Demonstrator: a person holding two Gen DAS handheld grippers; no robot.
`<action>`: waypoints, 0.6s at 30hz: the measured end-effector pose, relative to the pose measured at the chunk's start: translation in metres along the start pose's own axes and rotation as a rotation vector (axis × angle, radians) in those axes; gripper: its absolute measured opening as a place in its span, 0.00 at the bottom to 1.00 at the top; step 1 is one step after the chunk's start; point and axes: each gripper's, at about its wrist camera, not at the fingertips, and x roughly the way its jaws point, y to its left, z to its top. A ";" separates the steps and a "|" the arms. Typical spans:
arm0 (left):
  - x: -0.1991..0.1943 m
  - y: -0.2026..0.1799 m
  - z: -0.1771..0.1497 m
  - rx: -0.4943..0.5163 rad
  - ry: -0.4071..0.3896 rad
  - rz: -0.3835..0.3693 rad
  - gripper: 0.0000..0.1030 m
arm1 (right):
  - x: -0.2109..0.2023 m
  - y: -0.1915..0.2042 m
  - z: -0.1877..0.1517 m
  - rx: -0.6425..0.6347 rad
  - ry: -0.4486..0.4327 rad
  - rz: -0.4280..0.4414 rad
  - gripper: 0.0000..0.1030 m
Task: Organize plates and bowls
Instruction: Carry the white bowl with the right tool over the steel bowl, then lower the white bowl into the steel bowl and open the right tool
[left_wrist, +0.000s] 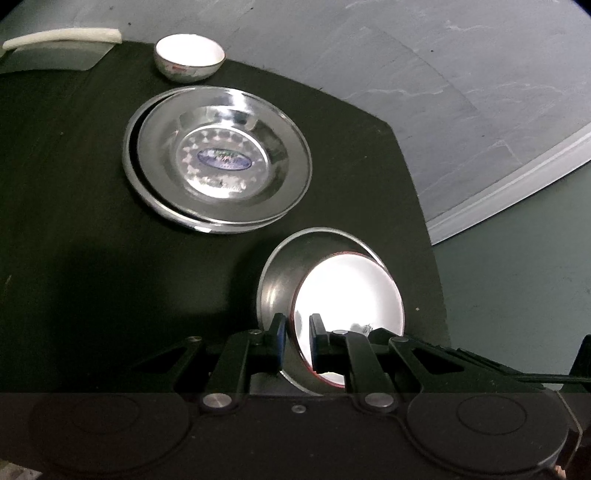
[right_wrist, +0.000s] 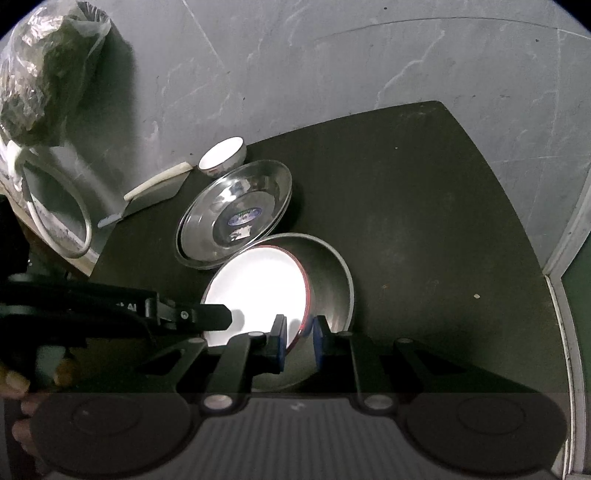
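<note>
The white bowl (left_wrist: 351, 295) with the thin red rim looks like glazed ceramic or enamel, so I judge it stiff, smooth and rather slippery, and it can chip if it knocks against metal. It sits tilted inside the steel bowl (left_wrist: 284, 273), which I expect is light, hard and also slippery. The rim is the only good place to hold, with one finger inside and one outside the wall.

The left gripper (left_wrist: 298, 332) does exactly this: its jaws stand a little apart, astride the near rim of the white bowl, which runs between the two blue pads. Whether the pads already press the rim, I cannot tell. The right gripper (right_wrist: 299, 334) is placed the same way on the opposite side of the rim (the red edge passes between its pads), and here also I cannot say if it clamps.

Just beyond both grippers, further ahead, two steel plates (left_wrist: 221, 158) lie stacked, the upper one a bit off centre. Behind them, farther away, a small white bowl (left_wrist: 189, 55) stands upright near the edge of the dark table (left_wrist: 74, 184).
</note>
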 end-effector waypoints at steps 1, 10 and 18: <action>0.001 0.001 -0.001 -0.002 0.002 0.004 0.12 | 0.000 0.000 0.000 -0.003 0.002 0.003 0.16; 0.000 -0.002 -0.001 -0.011 -0.002 0.025 0.12 | 0.005 -0.004 0.003 -0.007 0.015 0.020 0.16; 0.002 0.003 -0.004 -0.041 0.010 0.042 0.12 | 0.009 -0.006 0.003 -0.017 0.024 0.040 0.17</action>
